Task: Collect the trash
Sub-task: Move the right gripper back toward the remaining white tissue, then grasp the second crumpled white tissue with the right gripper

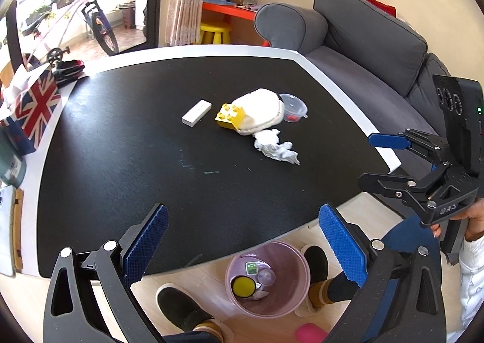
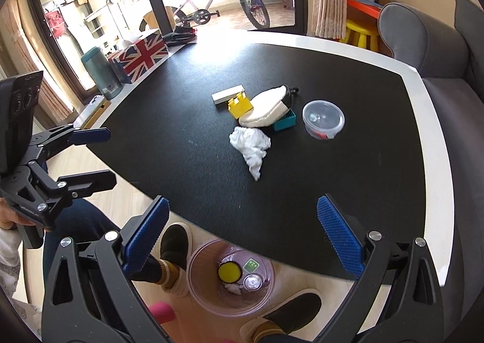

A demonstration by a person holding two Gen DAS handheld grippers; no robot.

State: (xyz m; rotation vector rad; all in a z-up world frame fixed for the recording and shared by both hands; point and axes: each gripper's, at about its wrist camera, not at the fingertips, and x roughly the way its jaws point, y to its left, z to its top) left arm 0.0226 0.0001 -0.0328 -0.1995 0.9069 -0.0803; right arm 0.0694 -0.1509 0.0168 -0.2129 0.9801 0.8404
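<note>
A crumpled white tissue (image 1: pixel 276 148) (image 2: pixel 251 145) lies on the black table (image 1: pixel 151 161) (image 2: pixel 196 146) near its middle. Beside it are a clear lidded plastic tub (image 1: pixel 292 107) (image 2: pixel 323 119), a yellow toy brick (image 1: pixel 230 115) (image 2: pixel 240 105), a white pouch (image 1: pixel 263 110) (image 2: pixel 266 108) and a small white box (image 1: pixel 196 112) (image 2: pixel 227 95). A pink bin (image 1: pixel 267 279) (image 2: pixel 230 278) with trash in it stands on the floor below the table's near edge. My left gripper (image 1: pixel 242 247) (image 2: pixel 99 155) and right gripper (image 2: pixel 243 241) (image 1: pixel 370 158) are both open and empty, above the near edge.
A Union Jack tissue box (image 1: pixel 33 107) (image 2: pixel 139 54) and a teal flask (image 2: pixel 101 72) stand at the table's left edge. A grey sofa (image 1: pixel 363 50) (image 2: pixel 438 71) runs along the right. The person's slippered feet (image 1: pixel 181 309) (image 2: pixel 175 249) flank the bin. A teal box (image 2: pixel 286 124) lies under the pouch.
</note>
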